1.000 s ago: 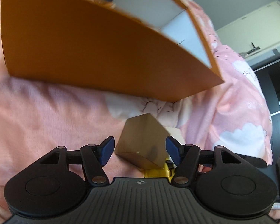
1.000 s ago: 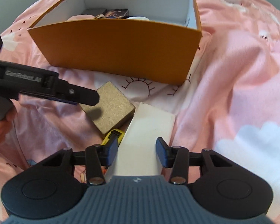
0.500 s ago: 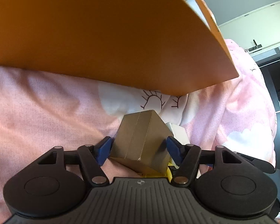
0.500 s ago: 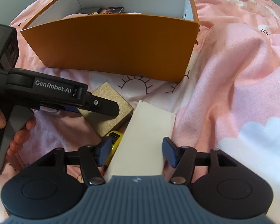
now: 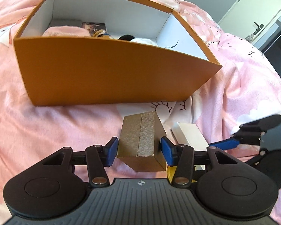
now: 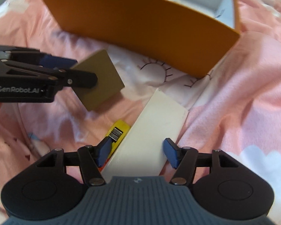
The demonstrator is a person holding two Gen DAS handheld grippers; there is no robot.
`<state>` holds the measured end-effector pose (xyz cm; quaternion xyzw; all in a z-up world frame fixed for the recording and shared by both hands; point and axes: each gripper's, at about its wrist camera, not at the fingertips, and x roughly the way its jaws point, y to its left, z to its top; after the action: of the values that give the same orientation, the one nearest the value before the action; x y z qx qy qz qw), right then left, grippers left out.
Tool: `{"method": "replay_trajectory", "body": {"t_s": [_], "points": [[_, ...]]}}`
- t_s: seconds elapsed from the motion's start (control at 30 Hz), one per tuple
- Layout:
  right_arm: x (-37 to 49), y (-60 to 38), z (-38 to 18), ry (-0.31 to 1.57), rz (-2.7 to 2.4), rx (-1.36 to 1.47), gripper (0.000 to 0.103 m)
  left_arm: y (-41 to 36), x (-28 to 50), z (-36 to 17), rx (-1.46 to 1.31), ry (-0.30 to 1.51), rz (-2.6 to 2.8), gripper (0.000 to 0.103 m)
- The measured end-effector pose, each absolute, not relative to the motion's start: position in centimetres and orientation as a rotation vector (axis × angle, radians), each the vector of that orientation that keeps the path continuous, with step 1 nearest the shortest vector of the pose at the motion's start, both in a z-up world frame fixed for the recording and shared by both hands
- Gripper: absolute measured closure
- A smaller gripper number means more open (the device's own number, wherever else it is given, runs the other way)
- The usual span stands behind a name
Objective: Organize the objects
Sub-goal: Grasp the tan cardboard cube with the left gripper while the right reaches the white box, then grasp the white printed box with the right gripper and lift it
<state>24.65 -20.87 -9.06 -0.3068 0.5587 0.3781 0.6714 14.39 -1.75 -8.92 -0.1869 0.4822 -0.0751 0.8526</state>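
While raised off the bedding, gold box [image 5: 140, 140] sits pinched in left gripper [image 5: 140, 151] | right gripper [image 6: 136, 152] spread around white box [image 6: 151, 131]

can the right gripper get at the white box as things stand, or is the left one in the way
Probably yes. The right gripper is open with its fingers already either side of the white box. The left gripper, shut on the gold box, is off to the side, apart from it.

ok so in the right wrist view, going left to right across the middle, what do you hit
left claw → gold box held in it → yellow item on the bedding → white box between the right claw's fingers → bare pink bedding
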Motion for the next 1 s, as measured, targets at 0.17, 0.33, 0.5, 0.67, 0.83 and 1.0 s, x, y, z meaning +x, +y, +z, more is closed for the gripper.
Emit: {"method": "replay_trajectory", "body": {"t_s": [0.17,0.33,0.5,0.67,0.83,1.0], "points": [[23.9,-19.6,-9.2,1.313,0.876,-0.825,0.039,-1.8,14.3,-9.2,-0.4,1.015,-0.162,0.047],[24.6,-18.9,-9.5,1.372,0.858,-0.874,0.035,-1.5,13.8,-9.1,-0.395,1.015,-0.16,0.047],[24.9,-17.9,-10.5,1.385,0.834,-0.858,0.019,-1.3,13.8,-9.5,-0.412,1.023,-0.167,0.047],[24.2,-18.2,-10.7,1.391,0.837,-0.899,0.017,-0.9,13.5,-9.5,-0.424,1.024,-0.17,0.047],[25.4,-20.5,-9.9,1.462,0.798,-0.803,0.036,-1.0,13.5,-9.5,-0.423,1.025,-0.177,0.048],[25.4,-22.0,-8.4,1.452,0.811,-0.738,0.057,-0.9,13.4,-9.4,-0.43,1.023,-0.182,0.049]]}}
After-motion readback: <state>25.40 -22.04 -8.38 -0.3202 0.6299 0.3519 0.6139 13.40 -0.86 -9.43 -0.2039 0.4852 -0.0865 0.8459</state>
